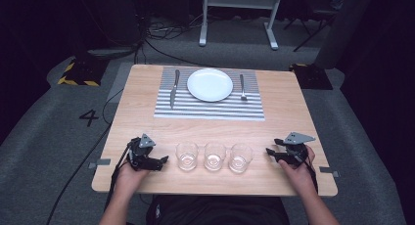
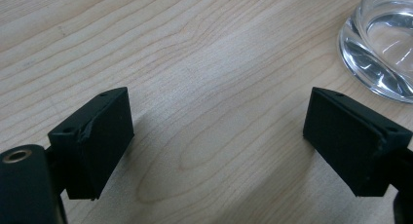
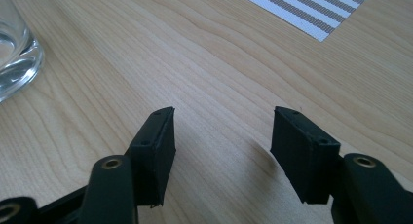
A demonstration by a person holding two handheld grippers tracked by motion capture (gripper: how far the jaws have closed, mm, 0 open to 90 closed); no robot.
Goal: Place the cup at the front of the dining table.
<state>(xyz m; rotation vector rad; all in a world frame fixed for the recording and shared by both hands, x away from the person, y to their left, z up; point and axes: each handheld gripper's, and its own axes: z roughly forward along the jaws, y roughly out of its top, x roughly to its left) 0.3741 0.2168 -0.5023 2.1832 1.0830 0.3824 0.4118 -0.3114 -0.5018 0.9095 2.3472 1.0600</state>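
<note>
Now both grippers rest on the wooden table (image 1: 293,107) close to its near edge, one at each end of a row of three empty glasses. The left gripper (image 1: 164,159) lies toward the near left corner with its jaws spread wide and nothing between them; the left glass (image 1: 187,155) stands just beside its tips, not touching. The right gripper (image 1: 269,152) lies toward the near right corner, jaws likewise apart and empty, with the right glass (image 1: 240,157) just beside it. The middle glass (image 1: 215,155) stands between the other two.

In the left gripper view, the left glass's thick base (image 2: 377,48) sits beyond the right-hand jaw, off to one side of the gap. In the right gripper view, the right glass (image 3: 17,53) sits left of the jaws.

Toward the far edge lies a striped mat (image 1: 210,107) bearing a plate (image 1: 210,84), a knife (image 1: 173,88) and a fork (image 1: 242,86).

To pick up a glass well, a gripper would likely need to turn until the glass is centred between the jaws, then close gently on the wall, as smooth glass may slip.
</note>
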